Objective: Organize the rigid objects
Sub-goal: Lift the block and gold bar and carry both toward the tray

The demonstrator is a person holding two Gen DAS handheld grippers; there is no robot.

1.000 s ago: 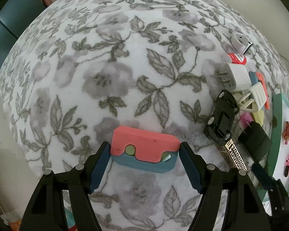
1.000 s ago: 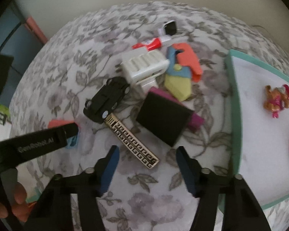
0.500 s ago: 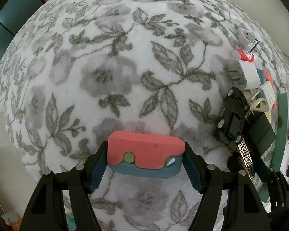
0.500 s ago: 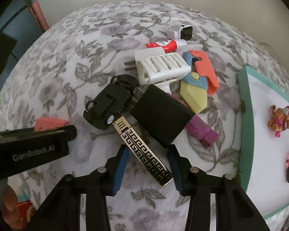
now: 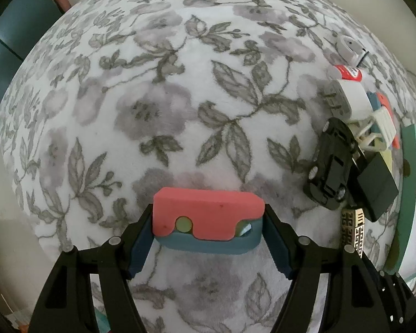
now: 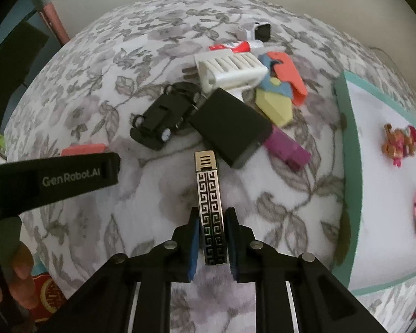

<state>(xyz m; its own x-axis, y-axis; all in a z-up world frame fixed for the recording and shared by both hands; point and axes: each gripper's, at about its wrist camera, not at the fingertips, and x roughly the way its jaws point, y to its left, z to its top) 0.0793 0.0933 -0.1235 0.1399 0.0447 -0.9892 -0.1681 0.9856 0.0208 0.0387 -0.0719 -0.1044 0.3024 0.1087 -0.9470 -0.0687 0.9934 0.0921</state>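
Note:
My left gripper [image 5: 208,222] is shut on a pink and blue foam block [image 5: 208,219] and holds it over the floral cloth [image 5: 166,105]. My right gripper [image 6: 212,224] is shut on a black and silver patterned lighter [image 6: 209,202], which points away from me toward the pile. The pile holds a black toy car [image 6: 163,119], a black box [image 6: 230,125], a white plug [image 6: 230,69], a yellow foam piece [image 6: 274,105] and a purple block [image 6: 288,149]. The car [image 5: 330,166] and box [image 5: 374,188] also show at the right of the left wrist view.
A teal-edged white tray [image 6: 346,144] at the right holds small pink toys [image 6: 399,144]. A red tube [image 6: 235,47] and a small white device [image 6: 260,30] lie behind the pile. The left gripper's arm [image 6: 55,180] crosses the right wrist view at left.
My right gripper moved in over the lighter and closed on it. My left gripper closed on the foam block and came nearer the cloth.

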